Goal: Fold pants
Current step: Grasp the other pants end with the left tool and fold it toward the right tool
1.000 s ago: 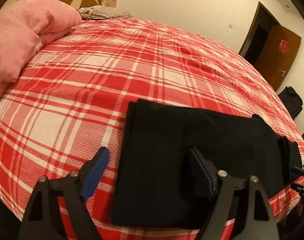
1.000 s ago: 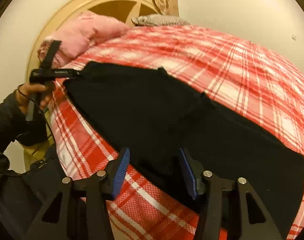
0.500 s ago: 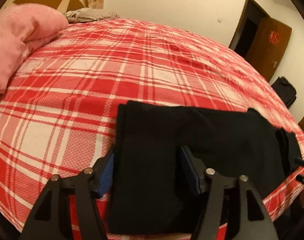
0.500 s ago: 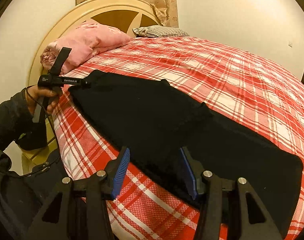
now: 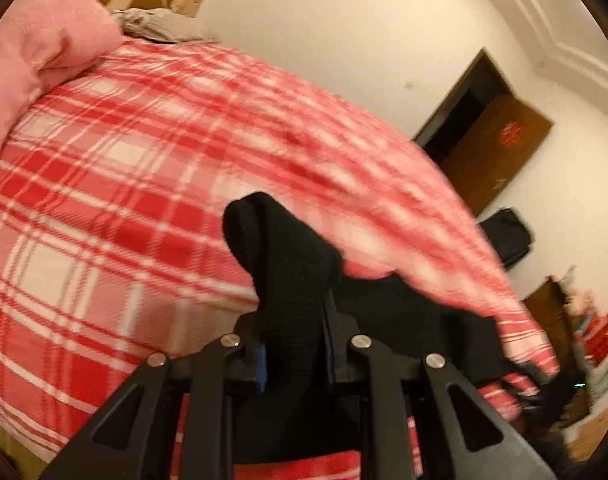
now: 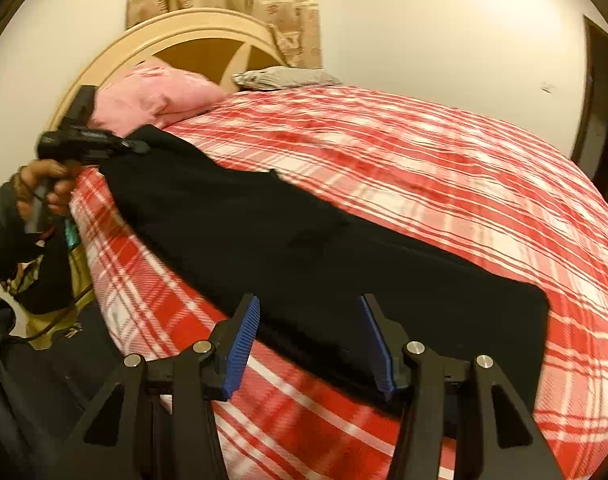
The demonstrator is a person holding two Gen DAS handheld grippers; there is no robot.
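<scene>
Two handheld grippers work one pair of black pants spread along the near edge of a bed, and the fold could fail at either end. The left gripper is closing on a bunched end of the dark cloth, which stands up between its jaws above the cover; a pinch that catches only the top layer, in this judgement, would let the lower layer sag and spoil the crease, and a fast lift could drag the whole garment off the edge. The right gripper hangs half-open over the other end, its blue pads apart and pressing on nothing, so that end lies unpinned and free to slide. Beneath it all, the red-and-white plaid bedspread looks soft and may ripple under any pull. Behind, a cream headboard meets a pale wall; a pink duvet and a grey pillow sit at the head, and a brown door stands open.
</scene>
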